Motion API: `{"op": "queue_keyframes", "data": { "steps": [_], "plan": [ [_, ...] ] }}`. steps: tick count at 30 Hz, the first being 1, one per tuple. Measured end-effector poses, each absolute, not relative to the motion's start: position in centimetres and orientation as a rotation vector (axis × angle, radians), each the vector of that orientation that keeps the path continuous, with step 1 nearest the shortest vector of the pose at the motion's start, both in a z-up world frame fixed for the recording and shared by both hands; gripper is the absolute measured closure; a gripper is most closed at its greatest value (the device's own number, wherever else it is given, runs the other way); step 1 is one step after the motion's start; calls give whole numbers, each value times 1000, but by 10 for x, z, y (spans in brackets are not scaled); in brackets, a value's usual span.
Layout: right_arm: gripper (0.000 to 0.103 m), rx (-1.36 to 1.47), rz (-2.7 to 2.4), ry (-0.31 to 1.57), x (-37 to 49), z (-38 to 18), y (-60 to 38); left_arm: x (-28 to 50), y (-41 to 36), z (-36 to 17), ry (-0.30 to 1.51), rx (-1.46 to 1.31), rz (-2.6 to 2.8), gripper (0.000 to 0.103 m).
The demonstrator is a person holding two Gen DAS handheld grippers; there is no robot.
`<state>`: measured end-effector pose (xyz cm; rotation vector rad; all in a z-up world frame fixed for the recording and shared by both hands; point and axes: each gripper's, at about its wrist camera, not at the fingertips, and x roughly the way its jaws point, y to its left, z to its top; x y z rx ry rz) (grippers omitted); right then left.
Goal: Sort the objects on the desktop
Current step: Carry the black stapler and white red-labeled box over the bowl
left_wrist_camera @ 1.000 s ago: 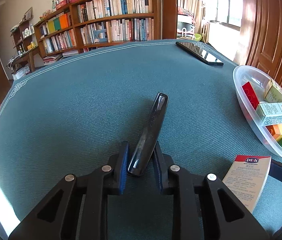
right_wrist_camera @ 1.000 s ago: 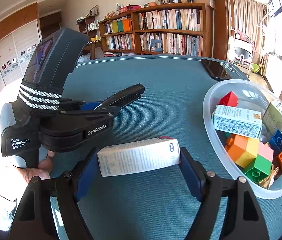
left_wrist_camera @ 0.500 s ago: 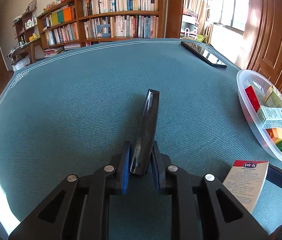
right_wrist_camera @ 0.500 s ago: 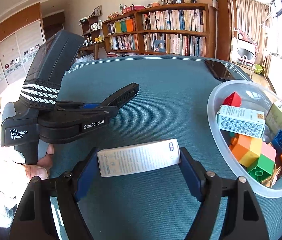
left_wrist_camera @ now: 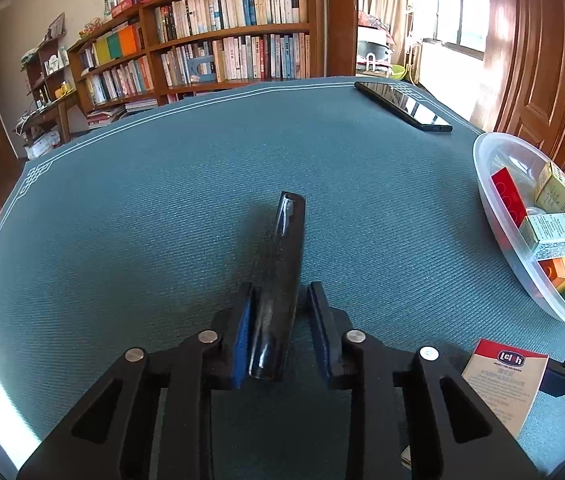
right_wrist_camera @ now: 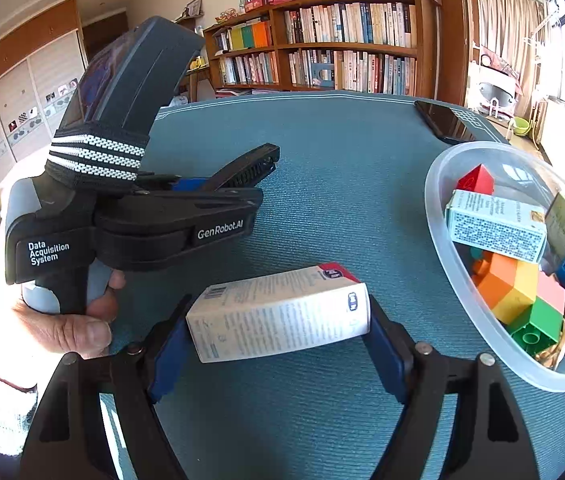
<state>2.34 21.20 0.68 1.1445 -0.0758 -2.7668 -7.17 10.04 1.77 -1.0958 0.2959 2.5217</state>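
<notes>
A long black hair clip (left_wrist_camera: pixel 282 248) sticks out forward from my left gripper (left_wrist_camera: pixel 280 308), which is shut on its near end and holds it above the teal table mat. From the right wrist view the same clip (right_wrist_camera: pixel 250 164) juts from the left gripper (right_wrist_camera: pixel 218 216), held in a person's hand. My right gripper (right_wrist_camera: pixel 278 320) is shut lengthwise on a white carton with a red end (right_wrist_camera: pixel 278 316), its pads on the two short ends. That carton (left_wrist_camera: pixel 502 384) shows at the lower right of the left wrist view. A clear plastic bowl (right_wrist_camera: pixel 434 216) sits just right of it.
The bowl (left_wrist_camera: pixel 482 184) holds coloured toy bricks and small cartons. A black phone (left_wrist_camera: pixel 402 106) lies at the mat's far right corner. Bookshelves stand beyond the table and a wooden door is on the right.
The clip has swung in the left jaws from leaning right to pointing almost straight ahead. The carton stays gripped and tilts slightly; neither hand has shifted much.
</notes>
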Motion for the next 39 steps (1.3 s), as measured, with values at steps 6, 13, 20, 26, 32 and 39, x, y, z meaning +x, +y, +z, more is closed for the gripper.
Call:
{"op": "queue_keyframes", "data": {
  "steps": [6, 13, 20, 26, 32, 39],
  "plan": [
    [20, 1204, -2737, -90, 18, -1, 217, -67, 89, 22, 278, -1089, 2566, 82],
    [22, 1159, -2756, -86, 23, 2, 217, -53, 87, 34, 274, -1026, 2582, 85],
    [22, 1040, -2791, -161, 30, 16, 224, -49, 85, 39, 261, -1007, 2579, 85],
    [22, 980, -2827, -211, 34, 24, 231, -47, 82, 49, 233, -975, 2590, 85],
    [22, 930, -2853, -259, 33, 32, 238, -41, 80, 62, 200, -933, 2594, 85],
    [22, 875, -2893, -293, 36, 41, 246, -33, 82, 74, 187, -889, 2600, 85]
  ]
}}
